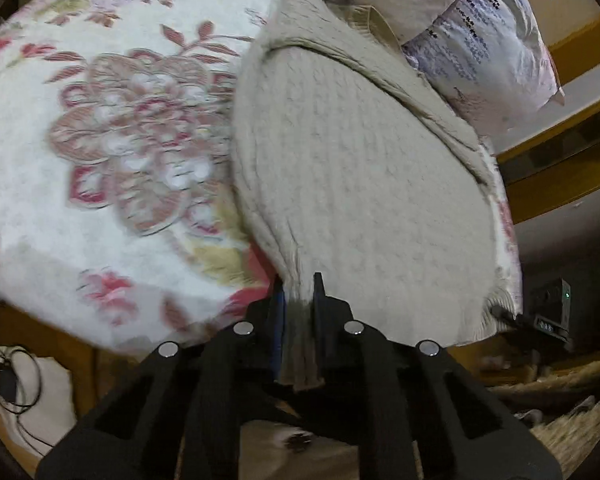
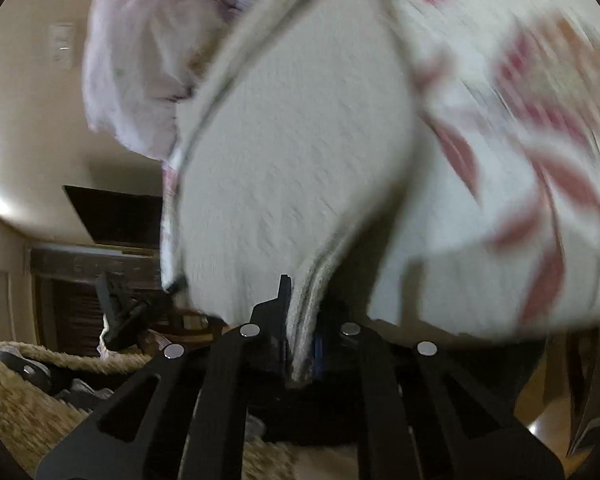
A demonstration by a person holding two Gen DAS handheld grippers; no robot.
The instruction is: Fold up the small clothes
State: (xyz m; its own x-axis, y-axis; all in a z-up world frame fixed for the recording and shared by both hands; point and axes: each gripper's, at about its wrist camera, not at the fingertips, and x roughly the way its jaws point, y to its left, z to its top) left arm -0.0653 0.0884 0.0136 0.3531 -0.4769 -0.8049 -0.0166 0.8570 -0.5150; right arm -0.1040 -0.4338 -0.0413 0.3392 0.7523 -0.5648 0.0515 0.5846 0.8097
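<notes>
Bedding comes first: a floral quilt point(image 1: 112, 128) is spread over the bed, and a pale pillow point(image 1: 492, 60) is seen at its far end; on the quilt a cream knit sweater point(image 1: 352, 168) is laid out, its near hem drawn off the bed edge. Soft, thick and limp, it is judged likely to sag and stretch between holds, so hem corners are best gripped. The left gripper point(image 1: 300, 300) is closed on the hem; the right gripper point(image 2: 302, 304) is clamped on a doubled edge of it.
</notes>
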